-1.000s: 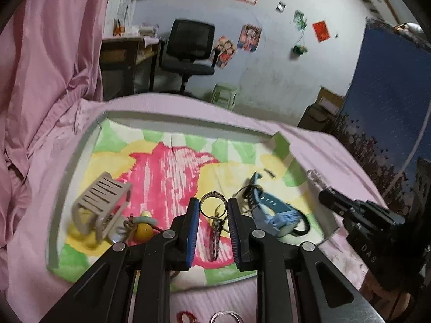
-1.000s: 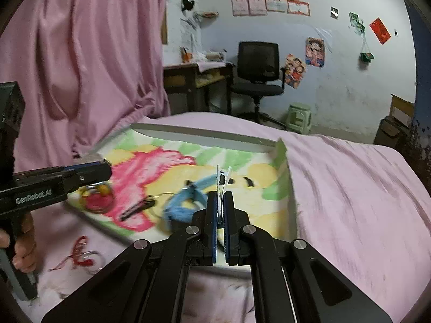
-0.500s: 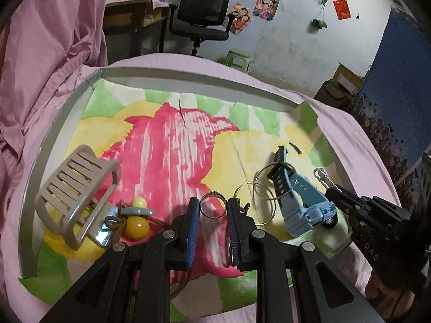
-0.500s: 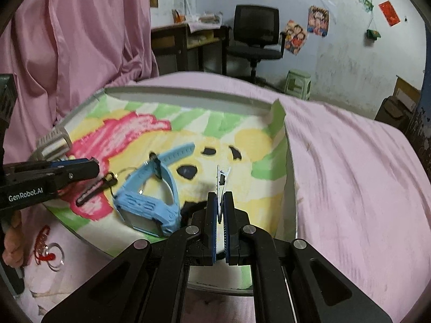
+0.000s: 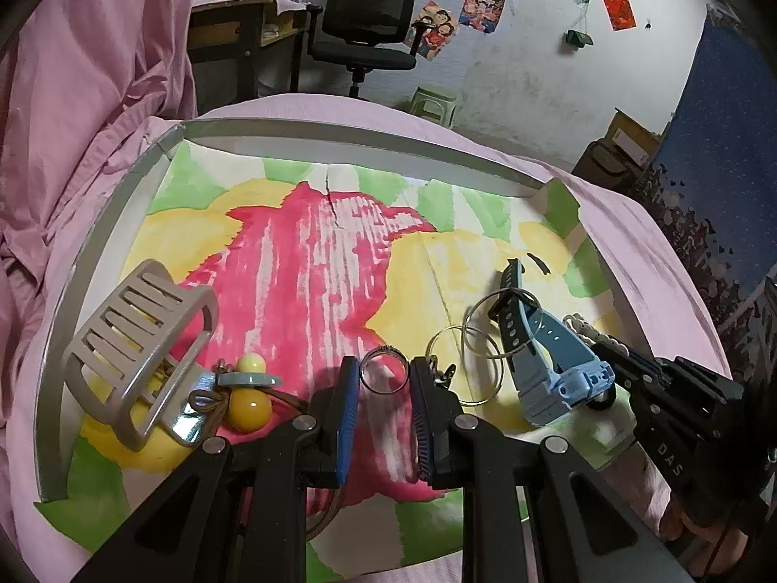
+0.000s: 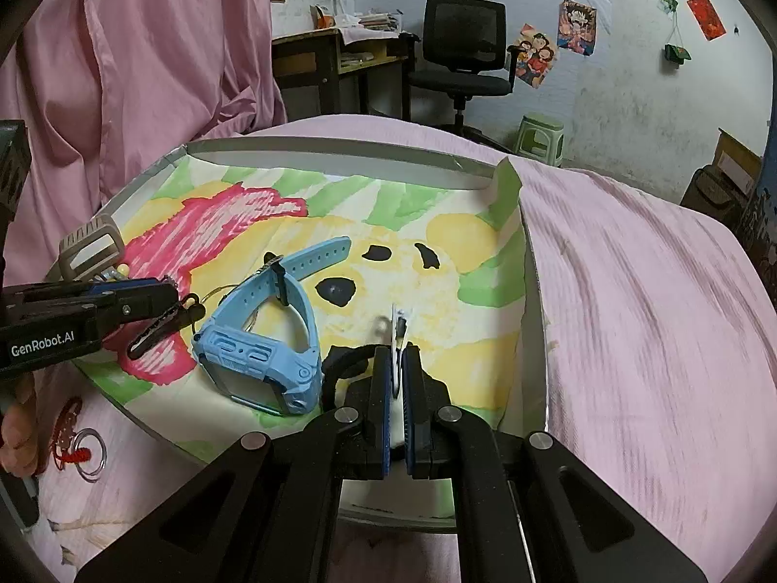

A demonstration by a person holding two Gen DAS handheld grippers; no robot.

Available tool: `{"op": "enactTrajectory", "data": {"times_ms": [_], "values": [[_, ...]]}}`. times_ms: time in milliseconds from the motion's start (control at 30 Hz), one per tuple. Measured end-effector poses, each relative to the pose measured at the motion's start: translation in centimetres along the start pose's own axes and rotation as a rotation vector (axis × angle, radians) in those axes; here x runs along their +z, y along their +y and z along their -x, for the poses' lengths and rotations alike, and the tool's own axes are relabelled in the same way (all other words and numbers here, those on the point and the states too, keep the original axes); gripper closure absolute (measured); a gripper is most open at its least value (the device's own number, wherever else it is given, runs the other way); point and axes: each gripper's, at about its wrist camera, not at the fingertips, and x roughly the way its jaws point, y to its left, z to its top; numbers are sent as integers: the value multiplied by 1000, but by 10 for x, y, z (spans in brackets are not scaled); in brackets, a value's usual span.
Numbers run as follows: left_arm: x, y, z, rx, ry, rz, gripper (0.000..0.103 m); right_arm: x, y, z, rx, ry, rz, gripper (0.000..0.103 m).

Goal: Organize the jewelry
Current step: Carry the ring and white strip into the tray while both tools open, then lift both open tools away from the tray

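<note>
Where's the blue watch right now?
The blue watch lies in the painted tray, toward its near edge. In the right wrist view it sits between the left tongs and the right tongs, with thin wire hoops beside its strap.

Silver ring (image 5: 383, 375) upright over tray (image 5: 121, 204)

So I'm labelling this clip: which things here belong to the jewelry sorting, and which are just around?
Part of the job:
- ring in the left claw
- small silver piece in the right claw
- tray
- blue watch
- hair claw clip
- red-tasselled ring outside the tray

Just around:
- office chair
- desk
- green stool
</note>
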Motion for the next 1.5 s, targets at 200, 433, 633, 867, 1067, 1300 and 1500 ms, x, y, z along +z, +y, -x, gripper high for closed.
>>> {"op": "enactTrajectory", "data": {"times_ms": [200,433,633,867,1067,1300,1500], "values": [[1,7,3,-7,-7,22,83,-2,0,1,1,-7,-14,96],[-1,8,15,-16,-51,21,66,-5,-6,17,11,-70,-53,68],[-5,6,35,-12,-143,1,40,-7,-8,33,6,-139,-74,56],[-12,4,57,-1,-224,-33,25,-10,-12,64,6,-260,-118,36],[-24,2,83,21,-327,-64,10,-18,-8,88,15,-362,-131,7],[-43,5,115,20,-449,-86,3,-28,-1,112,23,-450,-157,1],[-61,11,138,9,-501,-76,0,-39,8,127,28,-483,-152,1]]}}
